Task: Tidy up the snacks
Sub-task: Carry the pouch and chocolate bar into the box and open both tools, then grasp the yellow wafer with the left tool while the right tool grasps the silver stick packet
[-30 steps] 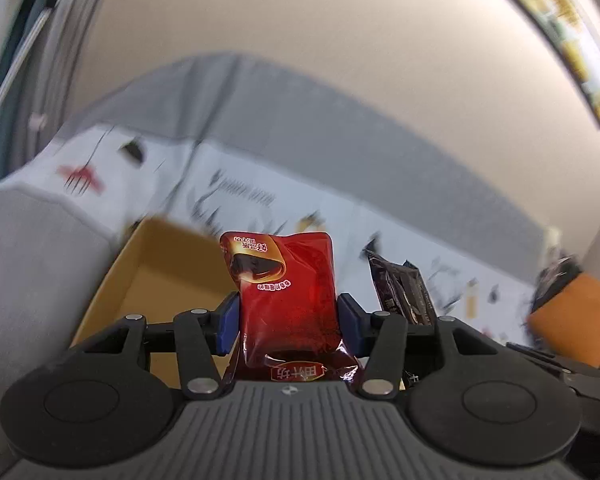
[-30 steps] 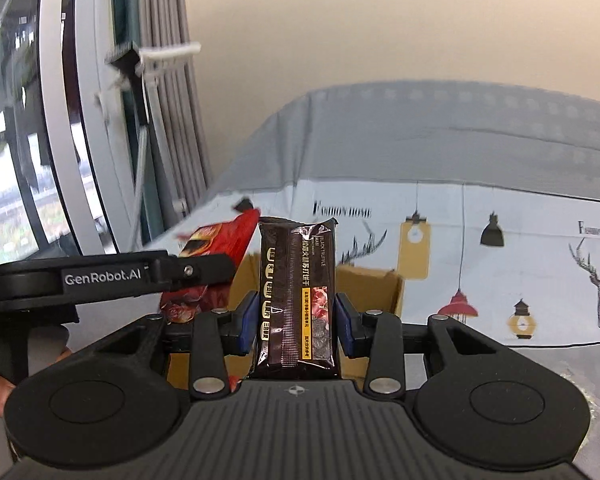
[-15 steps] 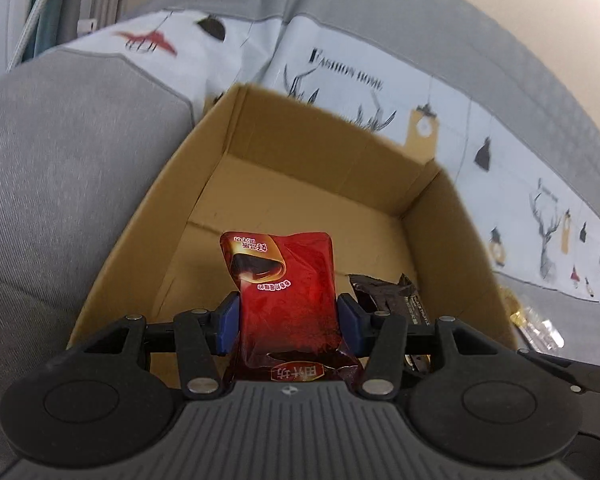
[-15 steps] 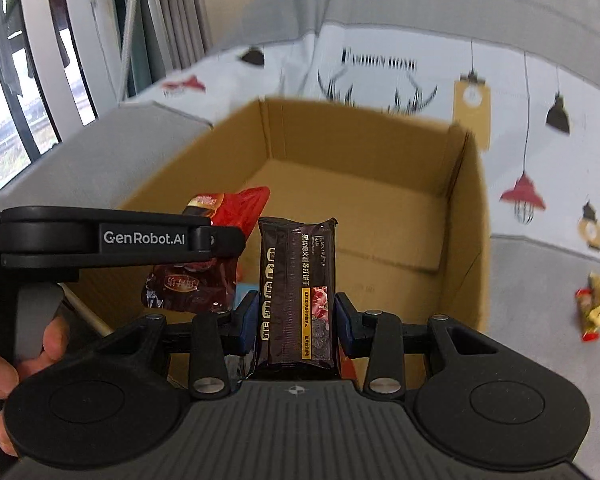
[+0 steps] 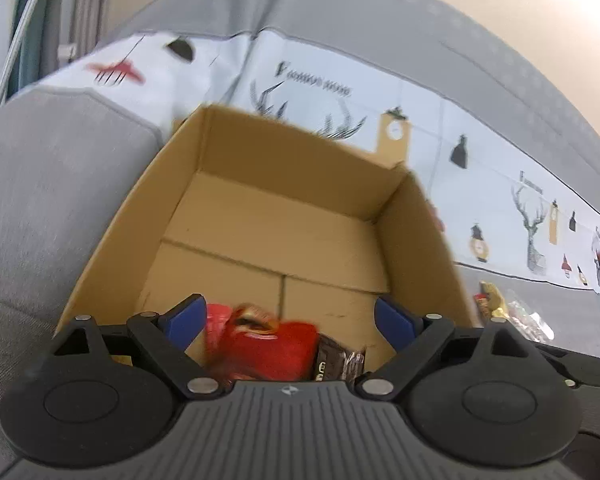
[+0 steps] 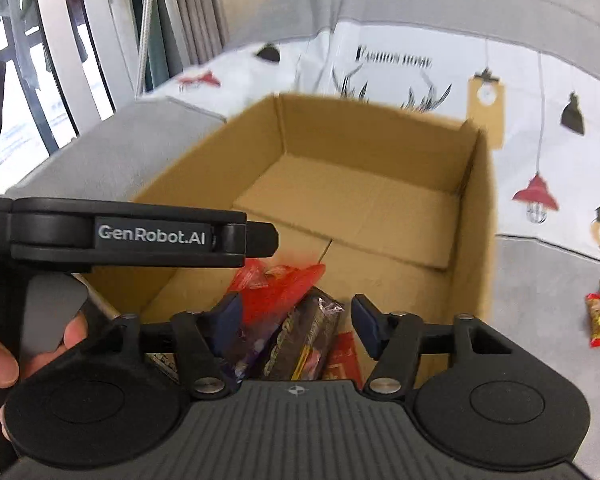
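Both grippers, left gripper and right gripper, hang spread wide and hold nothing. Below them the red snack packet and dark snack bar lie inside the cardboard box. They look light, soft and crinkly, so pinching the middle seems best.

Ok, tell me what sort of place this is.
Most likely a home living room: a grey fabric sofa draped with a deer-and-lantern printed cover, a window with curtains beside it, and a cardboard box of snacks on the seat.
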A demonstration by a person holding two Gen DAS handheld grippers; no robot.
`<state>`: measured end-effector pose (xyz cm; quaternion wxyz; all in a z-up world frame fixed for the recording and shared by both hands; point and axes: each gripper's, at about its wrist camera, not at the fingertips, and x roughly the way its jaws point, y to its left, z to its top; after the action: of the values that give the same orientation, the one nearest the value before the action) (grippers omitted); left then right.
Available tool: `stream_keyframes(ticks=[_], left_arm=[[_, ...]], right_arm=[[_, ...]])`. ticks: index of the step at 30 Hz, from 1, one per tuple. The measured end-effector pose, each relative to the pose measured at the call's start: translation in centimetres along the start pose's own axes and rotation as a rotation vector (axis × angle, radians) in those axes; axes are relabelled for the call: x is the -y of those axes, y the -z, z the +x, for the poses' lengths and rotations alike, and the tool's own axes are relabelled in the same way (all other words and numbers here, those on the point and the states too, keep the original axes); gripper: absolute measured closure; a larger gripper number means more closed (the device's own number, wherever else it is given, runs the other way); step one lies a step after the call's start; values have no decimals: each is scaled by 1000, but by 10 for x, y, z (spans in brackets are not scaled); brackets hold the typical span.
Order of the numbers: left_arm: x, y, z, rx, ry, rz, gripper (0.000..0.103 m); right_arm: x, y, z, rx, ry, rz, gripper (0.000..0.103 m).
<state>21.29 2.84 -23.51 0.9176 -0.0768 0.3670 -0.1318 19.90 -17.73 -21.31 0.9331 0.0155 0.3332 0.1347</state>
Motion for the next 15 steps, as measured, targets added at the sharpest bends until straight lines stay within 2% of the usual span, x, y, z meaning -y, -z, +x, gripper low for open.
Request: stream_keyframes(ticks=[7,10,15], left_arm=[[70,4,-19,50,58,74,9],[111,12,-20,63,82,147,9],[182,32,-3,81,145,263,9]], right_arm=[[55,18,-66,98,46,86,40],[93,40,-97,123,44,144,40],[158,85,-134,165,124,255,41]])
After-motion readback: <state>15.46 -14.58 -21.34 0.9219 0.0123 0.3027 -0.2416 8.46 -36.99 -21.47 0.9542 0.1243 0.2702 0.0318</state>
